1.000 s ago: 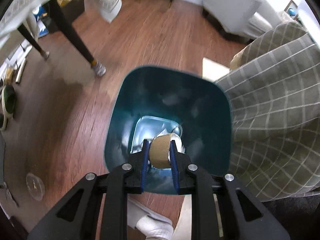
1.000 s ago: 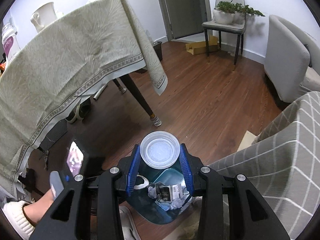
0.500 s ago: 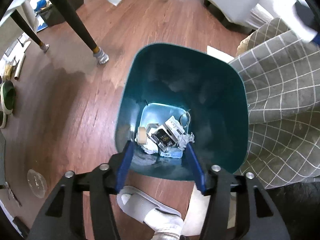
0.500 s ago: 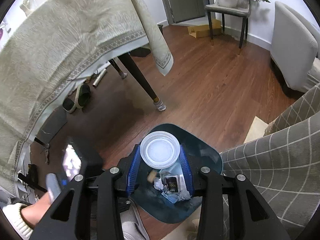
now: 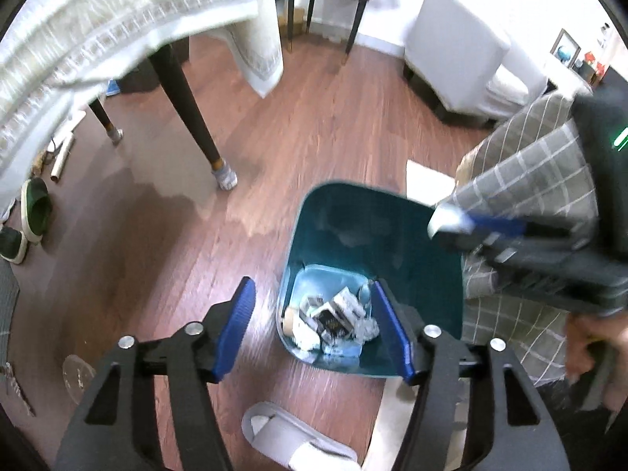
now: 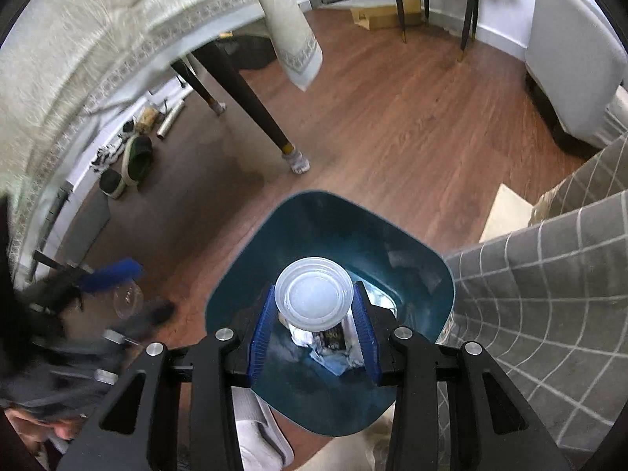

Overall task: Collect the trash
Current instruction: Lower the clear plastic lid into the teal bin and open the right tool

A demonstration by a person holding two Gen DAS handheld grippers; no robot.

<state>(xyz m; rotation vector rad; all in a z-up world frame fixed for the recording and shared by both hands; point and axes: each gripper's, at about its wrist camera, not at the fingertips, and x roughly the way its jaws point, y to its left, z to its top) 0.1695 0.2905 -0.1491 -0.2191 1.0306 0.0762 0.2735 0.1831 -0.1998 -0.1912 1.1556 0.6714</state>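
Observation:
A teal bin (image 5: 416,274) stands on the wood floor with crumpled paper, packets and a brown cardboard roll (image 5: 289,316) at its bottom. My left gripper (image 5: 312,290) hangs above the bin's near left side. Its jaws are opening and nothing is between them. My right gripper (image 6: 314,298) is shut on a clear plastic cup (image 6: 314,294), held over the bin's (image 6: 333,216) mouth. In the left wrist view the right gripper (image 5: 447,221) is a blur over the bin's right rim. One blue finger (image 6: 112,271) of the left gripper shows blurred in the right wrist view.
A cloth-covered table with dark legs (image 5: 188,106) stands beyond the bin. A grey checked cover (image 5: 530,180) lies close on the right. A white slipper (image 5: 298,439) is in front of the bin. Another clear cup (image 5: 78,373) and shoes (image 5: 35,204) sit on the floor at left.
My left gripper let the cardboard roll fall into the bin, opened wide and rose. My right gripper came down over the bin with the cup still in it.

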